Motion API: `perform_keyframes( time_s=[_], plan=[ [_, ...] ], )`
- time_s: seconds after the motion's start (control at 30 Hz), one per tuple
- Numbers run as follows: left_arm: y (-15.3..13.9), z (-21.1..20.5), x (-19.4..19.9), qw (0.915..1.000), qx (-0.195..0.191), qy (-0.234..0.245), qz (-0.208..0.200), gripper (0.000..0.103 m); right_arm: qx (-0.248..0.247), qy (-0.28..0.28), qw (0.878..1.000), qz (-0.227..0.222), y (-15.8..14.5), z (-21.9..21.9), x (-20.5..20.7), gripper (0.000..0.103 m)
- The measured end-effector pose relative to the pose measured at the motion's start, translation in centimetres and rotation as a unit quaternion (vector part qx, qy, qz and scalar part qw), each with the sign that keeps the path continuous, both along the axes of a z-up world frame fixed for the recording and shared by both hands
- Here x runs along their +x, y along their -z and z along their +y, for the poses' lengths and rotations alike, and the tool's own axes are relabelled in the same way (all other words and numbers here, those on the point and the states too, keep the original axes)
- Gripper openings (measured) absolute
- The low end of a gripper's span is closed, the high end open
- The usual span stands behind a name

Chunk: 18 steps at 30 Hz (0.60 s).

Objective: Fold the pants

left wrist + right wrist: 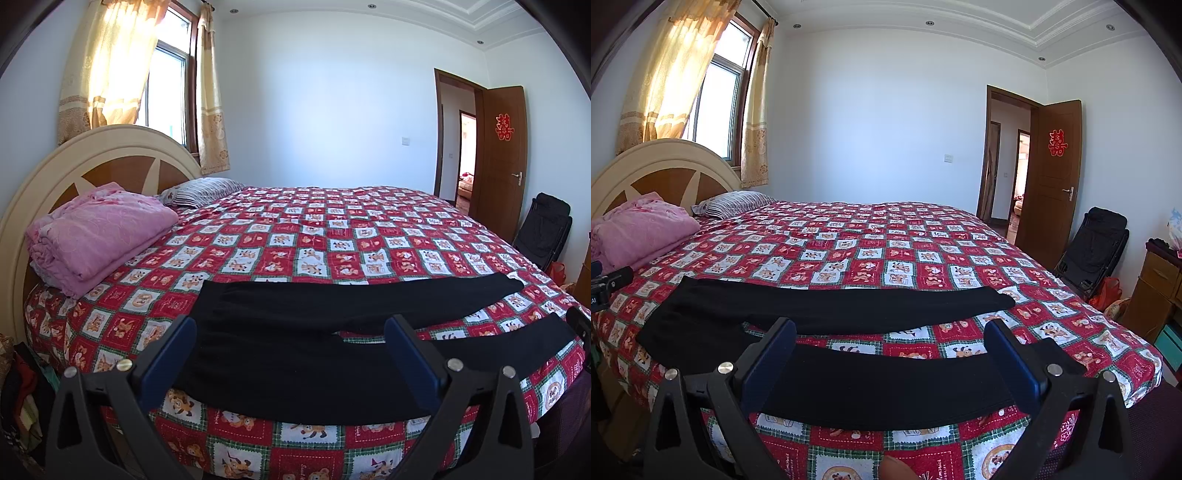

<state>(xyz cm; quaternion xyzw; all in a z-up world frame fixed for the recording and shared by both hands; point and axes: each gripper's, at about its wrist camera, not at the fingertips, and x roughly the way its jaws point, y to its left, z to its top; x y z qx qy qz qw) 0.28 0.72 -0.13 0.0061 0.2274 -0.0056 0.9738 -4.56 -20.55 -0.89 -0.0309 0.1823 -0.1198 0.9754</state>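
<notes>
Black pants [295, 354] lie spread flat near the front edge of the bed, waist to the left and both legs running to the right, slightly apart. My left gripper [290, 325] hovers open above the waist and crotch area, holding nothing. In the right wrist view the same pants [871, 384] stretch across, and my right gripper [890, 328] is open over the near leg, empty. The tip of the left gripper [609, 284] shows at the left edge of the right wrist view, and part of the right gripper [580, 325] shows at the right edge of the left wrist view.
The bed carries a red checked cartoon quilt [332, 229]. A folded pink blanket [99, 236] and a striped pillow [199, 192] lie by the headboard [74, 162]. A black folding chair [1097, 251], a wooden cabinet [1156, 288] and an open door [1052, 177] stand to the right.
</notes>
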Motion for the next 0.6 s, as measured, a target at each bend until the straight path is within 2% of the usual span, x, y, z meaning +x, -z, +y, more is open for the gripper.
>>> perform_keyframes(
  time_s=[0.6],
  plan=[
    [0.03, 0.00, -0.05, 1.0000, 0.000, 0.000, -0.001, 0.103, -0.003, 0.001, 1.000, 0.004, 0.27, 0.06, 0.11, 0.102]
  ],
)
